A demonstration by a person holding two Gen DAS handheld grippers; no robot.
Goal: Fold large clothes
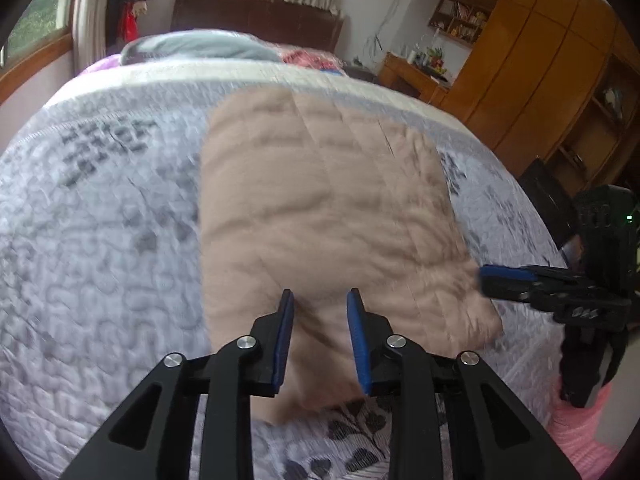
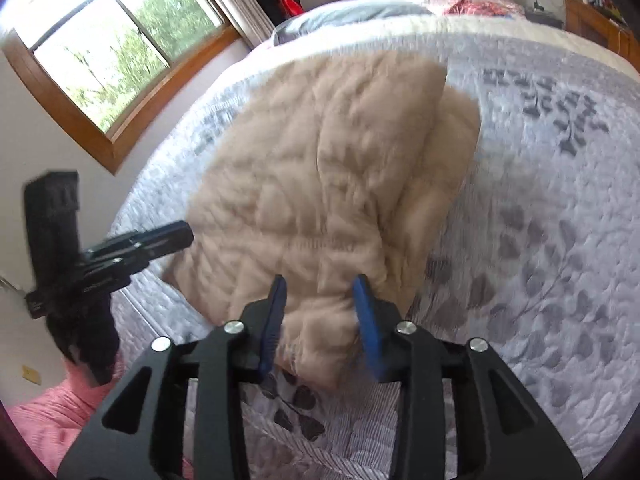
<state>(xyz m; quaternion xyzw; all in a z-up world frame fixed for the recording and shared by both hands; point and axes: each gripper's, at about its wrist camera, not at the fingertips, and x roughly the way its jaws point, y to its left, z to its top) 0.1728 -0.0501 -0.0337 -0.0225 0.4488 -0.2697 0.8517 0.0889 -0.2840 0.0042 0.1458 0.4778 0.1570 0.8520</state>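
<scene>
A folded beige quilted garment [image 1: 332, 216] lies on a bed [image 1: 100, 264] covered with a pale lilac quilt printed with grey leaves. It takes up the middle of the cover, its near corner reaching toward the foot edge at 6 o'clock in both views, and a second layer shows along its right edge in the right wrist view.

The left gripper [image 1: 320, 300] hangs over the near part of the garment, its blue pads apart with beige fabric showing between them; the jaws are parted and do not press on the cloth. Seen from the right wrist view, this same gripper [image 2: 182, 234] sits at 9 o'clock, its tip at the garment's left edge.

The right gripper [image 2: 320, 286] is over the garment's near corner, jaws apart; the cloth bulges up between the blue pads and may brush them, and blur keeps me from telling whether they pinch it. From the left wrist view it [image 1: 486, 280] appears at 3 o'clock, beside the garment's right edge.

A pink sleeve [image 2: 52, 412] shows at 8 o'clock. A window [image 2: 108, 52] sits at 10 o'clock, wooden cupboards [image 1: 532, 64] at 2 o'clock.
</scene>
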